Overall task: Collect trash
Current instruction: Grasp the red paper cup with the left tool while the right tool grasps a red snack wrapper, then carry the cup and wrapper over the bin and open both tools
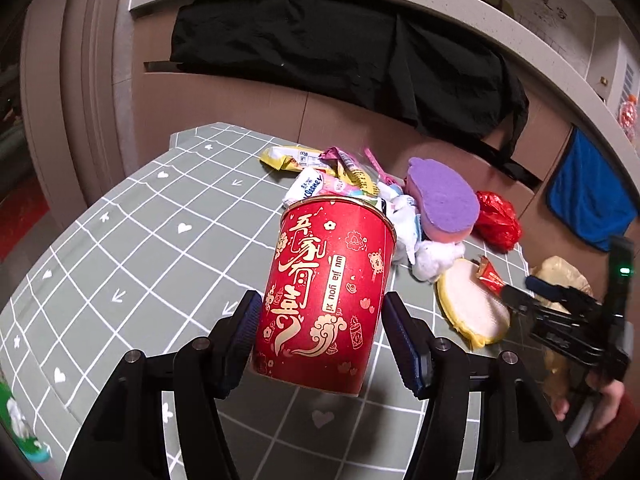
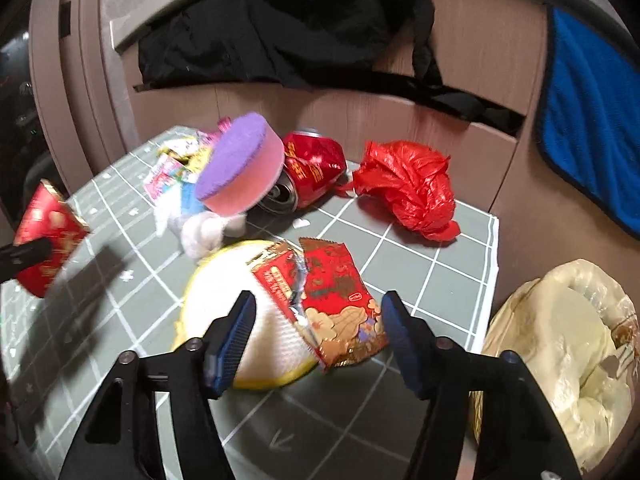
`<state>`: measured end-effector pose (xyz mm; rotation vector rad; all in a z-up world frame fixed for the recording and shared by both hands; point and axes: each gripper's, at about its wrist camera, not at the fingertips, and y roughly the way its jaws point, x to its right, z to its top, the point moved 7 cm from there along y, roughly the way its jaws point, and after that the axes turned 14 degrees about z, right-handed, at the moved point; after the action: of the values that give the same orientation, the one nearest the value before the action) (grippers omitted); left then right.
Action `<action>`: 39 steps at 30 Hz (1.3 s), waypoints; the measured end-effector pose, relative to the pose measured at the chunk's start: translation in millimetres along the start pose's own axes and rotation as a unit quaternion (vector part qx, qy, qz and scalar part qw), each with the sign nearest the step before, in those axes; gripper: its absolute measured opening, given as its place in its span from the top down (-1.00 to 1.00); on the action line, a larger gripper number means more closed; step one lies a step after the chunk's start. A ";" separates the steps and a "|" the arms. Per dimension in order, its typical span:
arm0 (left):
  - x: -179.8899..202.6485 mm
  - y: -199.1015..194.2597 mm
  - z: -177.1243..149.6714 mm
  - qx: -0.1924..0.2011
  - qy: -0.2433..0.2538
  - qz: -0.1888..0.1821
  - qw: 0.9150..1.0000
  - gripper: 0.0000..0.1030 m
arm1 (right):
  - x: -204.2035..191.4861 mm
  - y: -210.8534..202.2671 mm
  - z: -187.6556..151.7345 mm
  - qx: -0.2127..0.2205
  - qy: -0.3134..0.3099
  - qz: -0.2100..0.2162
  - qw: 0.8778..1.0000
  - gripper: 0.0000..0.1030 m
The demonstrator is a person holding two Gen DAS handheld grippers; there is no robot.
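Note:
My left gripper (image 1: 320,320) is shut on a red paper cup (image 1: 328,292) with gold lettering and holds it tilted above the grey-green checked table (image 1: 140,240). The cup also shows at the far left of the right wrist view (image 2: 46,240). My right gripper (image 2: 316,316) is open, its fingers either side of a torn red snack wrapper (image 2: 332,300) lying on a round white and yellow pad (image 2: 240,312). In the left wrist view the right gripper (image 1: 520,294) reaches in from the right. Further back lie a purple and pink sponge (image 2: 240,164), a crushed red can (image 2: 312,168) and a red plastic bag (image 2: 412,188).
Several snack wrappers and a tissue pack (image 1: 316,176) lie in a pile at the table's far side, with white crumpled tissue (image 2: 204,228) beside the sponge. A cream plastic bag (image 2: 560,344) sits off the table's right edge. A black cloth (image 1: 340,60) and a blue towel (image 2: 592,128) hang behind.

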<state>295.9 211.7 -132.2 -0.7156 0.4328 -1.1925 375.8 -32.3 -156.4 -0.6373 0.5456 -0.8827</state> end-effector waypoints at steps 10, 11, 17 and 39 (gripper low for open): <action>13.6 -8.0 -1.8 0.012 0.012 0.007 1.000 -0.20 | 2.6 22.2 -0.6 -0.026 -0.007 0.027 0.999 0.82; 16.3 -10.5 -1.3 0.015 0.014 0.006 1.000 -0.20 | 3.8 19.5 0.8 -0.025 -0.003 0.026 0.999 0.83; 28.5 -26.3 3.9 0.035 0.027 0.007 0.999 -0.21 | 3.0 -10.0 11.6 0.007 0.017 0.055 0.998 0.85; 181.9 -102.7 76.2 0.142 0.059 -0.085 0.984 -0.21 | 27.8 -181.5 57.4 0.164 -0.013 0.032 0.986 0.85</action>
<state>335.0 41.2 5.1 -0.4415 0.2949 -1.4286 333.2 -126.1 6.0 -0.3292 0.3838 -0.8792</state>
